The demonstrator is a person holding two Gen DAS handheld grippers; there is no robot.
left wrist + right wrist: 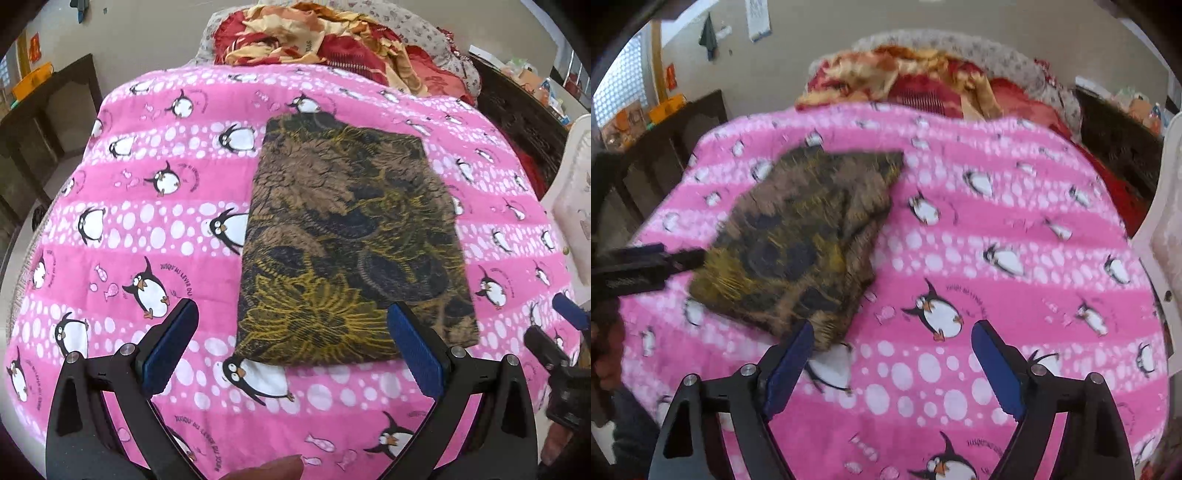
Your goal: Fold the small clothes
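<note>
Two open tongs above a folded cloth

Two tongs hang over a bed covered by a pink penguin blanket (155, 206). The folded cloth (351, 236), brown and black with yellow leaf patterns, lies flat on the blanket as a neat rectangle, with nothing gripping it.

The left tongs (291, 328) stand wide open above the cloth's near edge, their blue pads apart and empty. The right tongs (892, 345) are also spread wide and hold nothing; the near corner of the cloth shows just beside their left pad, and whether it touches cannot be told through the blur.

At the far end of the bed sits a heap of red and gold bedding (332, 40). A white plastic chair (576, 206) stands to the right.
</note>
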